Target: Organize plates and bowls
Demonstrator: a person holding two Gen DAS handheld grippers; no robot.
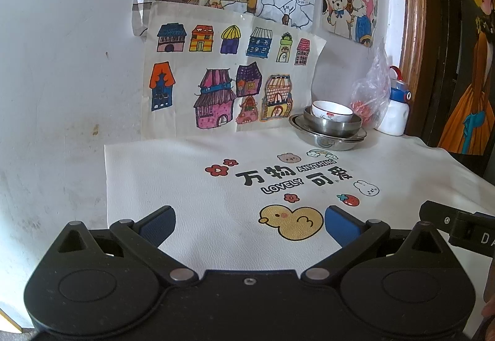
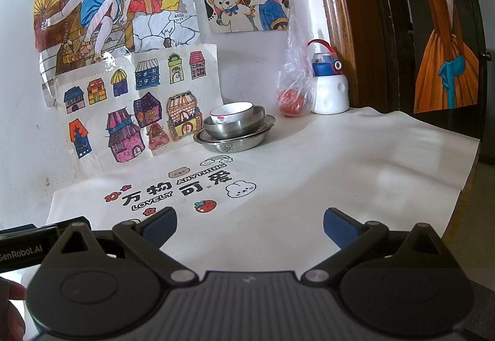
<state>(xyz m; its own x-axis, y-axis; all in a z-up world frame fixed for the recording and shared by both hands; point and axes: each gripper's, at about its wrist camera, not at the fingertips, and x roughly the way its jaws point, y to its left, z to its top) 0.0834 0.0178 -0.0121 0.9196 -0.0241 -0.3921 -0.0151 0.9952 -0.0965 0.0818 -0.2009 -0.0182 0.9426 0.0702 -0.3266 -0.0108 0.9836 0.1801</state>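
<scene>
From the left wrist view, the left gripper [image 1: 249, 225] has its two blue fingers wide apart and holds nothing. It hangs over the white table cloth with cartoon pictures [image 1: 191, 186]. Far back by the wall sits one stack: one small white china bowl [image 1: 332, 112] inside one shiny steel bowl [image 1: 332, 126], on shiny steel plates [image 1: 328, 138]. There look to be two plates, but I cannot be sure.

From the right wrist view, the right gripper [image 2: 250, 225] is also wide apart and empty, well away from the stack. Beside the stack stand one clear plastic bag with red things [image 2: 292, 84] and one white water bottle with a blue lid [image 2: 328, 84].

I think the stacking looks done. If not, the next move is a long reach to the stack.
</scene>
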